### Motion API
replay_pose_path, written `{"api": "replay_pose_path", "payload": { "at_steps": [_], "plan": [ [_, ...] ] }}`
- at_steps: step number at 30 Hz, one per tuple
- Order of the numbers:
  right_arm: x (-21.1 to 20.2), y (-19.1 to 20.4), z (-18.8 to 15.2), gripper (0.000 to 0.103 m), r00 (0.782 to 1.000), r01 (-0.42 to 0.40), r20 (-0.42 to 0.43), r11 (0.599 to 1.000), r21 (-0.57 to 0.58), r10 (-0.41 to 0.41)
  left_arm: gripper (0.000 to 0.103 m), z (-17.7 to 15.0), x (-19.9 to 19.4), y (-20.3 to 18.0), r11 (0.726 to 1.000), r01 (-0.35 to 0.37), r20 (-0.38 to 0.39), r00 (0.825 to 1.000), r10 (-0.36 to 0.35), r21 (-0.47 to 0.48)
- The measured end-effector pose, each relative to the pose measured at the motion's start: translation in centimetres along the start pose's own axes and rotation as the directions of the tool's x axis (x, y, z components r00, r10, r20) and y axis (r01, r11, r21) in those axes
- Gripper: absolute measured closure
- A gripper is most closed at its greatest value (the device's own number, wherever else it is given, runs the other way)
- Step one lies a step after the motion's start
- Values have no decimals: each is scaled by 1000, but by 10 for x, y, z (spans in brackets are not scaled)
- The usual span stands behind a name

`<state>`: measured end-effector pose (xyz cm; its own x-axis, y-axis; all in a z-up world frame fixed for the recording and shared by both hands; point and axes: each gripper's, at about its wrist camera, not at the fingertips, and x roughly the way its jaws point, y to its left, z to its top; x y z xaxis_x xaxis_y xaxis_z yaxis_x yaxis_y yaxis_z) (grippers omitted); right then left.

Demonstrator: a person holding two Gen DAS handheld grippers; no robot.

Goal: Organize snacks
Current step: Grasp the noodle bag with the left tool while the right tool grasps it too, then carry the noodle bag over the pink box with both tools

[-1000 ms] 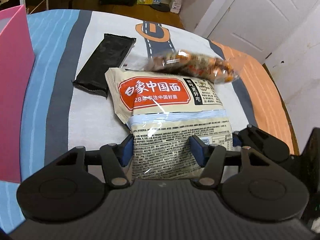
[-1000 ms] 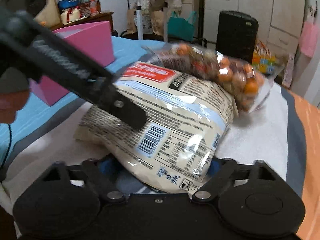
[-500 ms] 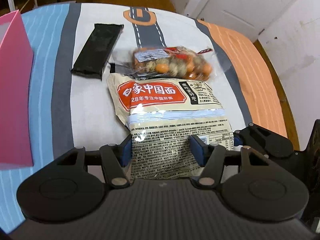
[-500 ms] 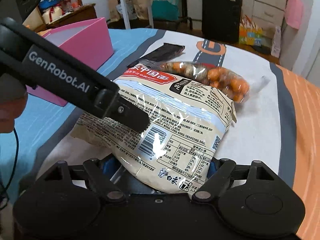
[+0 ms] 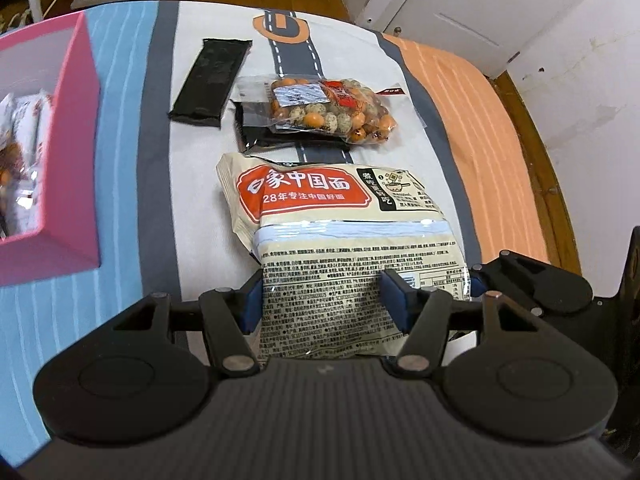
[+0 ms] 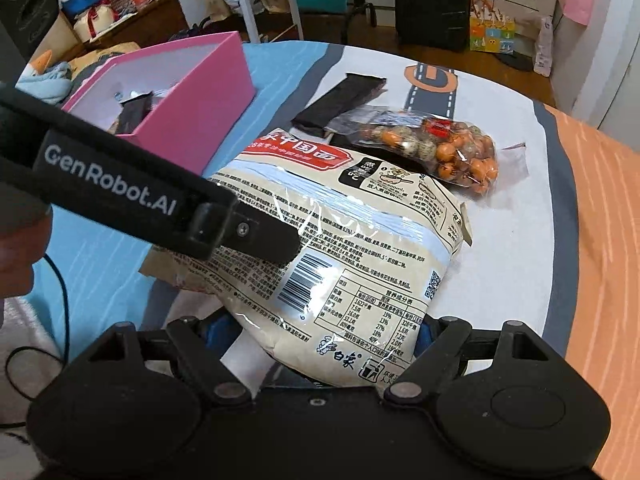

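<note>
— Lifted, that's what changed: the noodle pack (image 5: 340, 220) hangs higher over the bed (image 5: 132, 200) than a second back, and the nut bag (image 5: 332, 110), which leaned on its far end then, now lies alone on the sheet.

— Start big. What's the bed like?

— Striped sheet, blue, grey, white and orange, with a road print. On its left side stands the pink box (image 5: 76, 184), open on top, with a few packets inside.

— And the pack?

— Cream with a red label, held off the sheet at its near end by both tools. The left gripper (image 5: 326, 300) pinches the near edge between its blue pads. The right gripper (image 6: 320, 332) clamps the corner beside it, jaws set wide around the bulky plastic.

— Beyond it?

— The nut bag, clear, full of orange and speckled balls, resting partly on a dark packet (image 5: 280, 132). Left of that, apart from it, lies a black bar (image 5: 212, 80), flat and lengthwise.

— Any hand showing?

— Only a blurred bit at the left edge of the right view.
</note>
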<state>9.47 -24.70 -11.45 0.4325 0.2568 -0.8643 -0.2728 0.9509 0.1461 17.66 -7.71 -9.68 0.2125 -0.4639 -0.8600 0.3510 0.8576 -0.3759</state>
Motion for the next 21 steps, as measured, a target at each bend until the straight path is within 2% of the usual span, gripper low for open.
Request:
{"api": "replay_pose_path", "payload": {
  "at_steps": [6,10,16,21],
  "plan": [
    [-22,29,5,17,1000,7,12,998,-55,-7,44,-18,-40,6,1000,-3,58,998,4,-18],
    [-39,54,16,18,999,-9,34,992,-128,13,43,-29,-77,15,999,-23,129,991,28,-42],
    [-48,93,34,18,984,-45,156,964,-262,89,43,-39,-130,42,992,-86,239,965,106,-93],
    [-45,127,66,18,967,-71,205,935,-348,150,42,-34,-169,76,985,-123,314,937,156,-124]
  ]
}}
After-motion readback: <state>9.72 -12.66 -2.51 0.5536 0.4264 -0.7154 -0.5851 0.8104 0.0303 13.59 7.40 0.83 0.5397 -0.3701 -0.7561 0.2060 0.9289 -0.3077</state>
